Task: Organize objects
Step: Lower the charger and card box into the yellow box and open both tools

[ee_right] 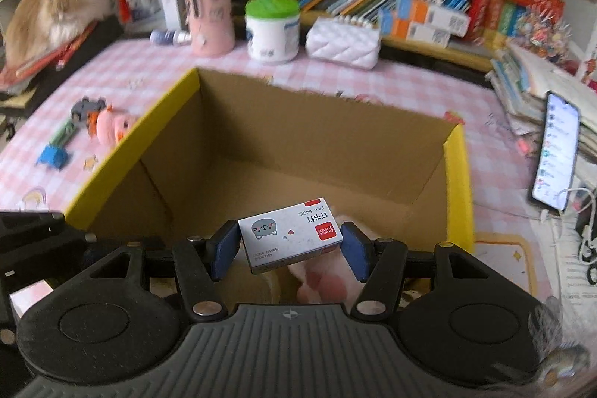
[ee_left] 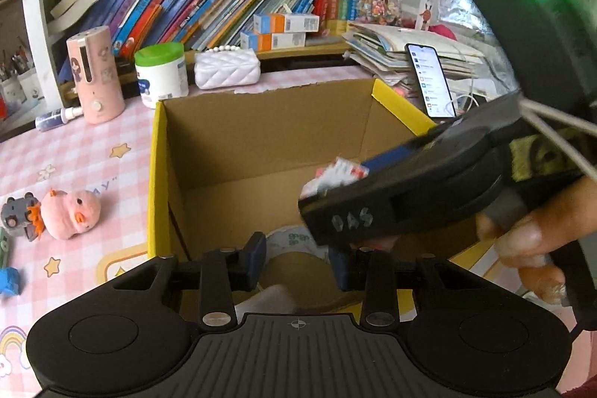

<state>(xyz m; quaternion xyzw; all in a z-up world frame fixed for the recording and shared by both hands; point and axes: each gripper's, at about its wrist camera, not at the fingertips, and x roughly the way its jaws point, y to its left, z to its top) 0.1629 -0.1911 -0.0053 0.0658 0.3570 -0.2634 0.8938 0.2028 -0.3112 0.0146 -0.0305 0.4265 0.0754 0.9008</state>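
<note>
A cardboard box with yellow rim (ee_left: 158,152) (ee_right: 457,166) stands open on the pink checked table. My right gripper (ee_right: 290,247) is shut on a small white and red staple box (ee_right: 289,235) and holds it over the box's near side. In the left wrist view the right gripper (ee_left: 328,181) reaches in from the right with the staple box (ee_left: 337,174). My left gripper (ee_left: 296,262) is open and empty at the box's near edge, above a tape roll (ee_left: 294,241) inside. A pink plush item (ee_right: 321,280) lies inside the box.
A pink pig plush (ee_left: 71,213) (ee_right: 112,127), a grey toy (ee_left: 16,211) and a blue toy (ee_right: 54,155) lie left of the box. A pink cylinder (ee_left: 97,73), green-lidded tub (ee_left: 162,73), white purse (ee_left: 227,68), phone (ee_left: 431,79) and bookshelf stand behind.
</note>
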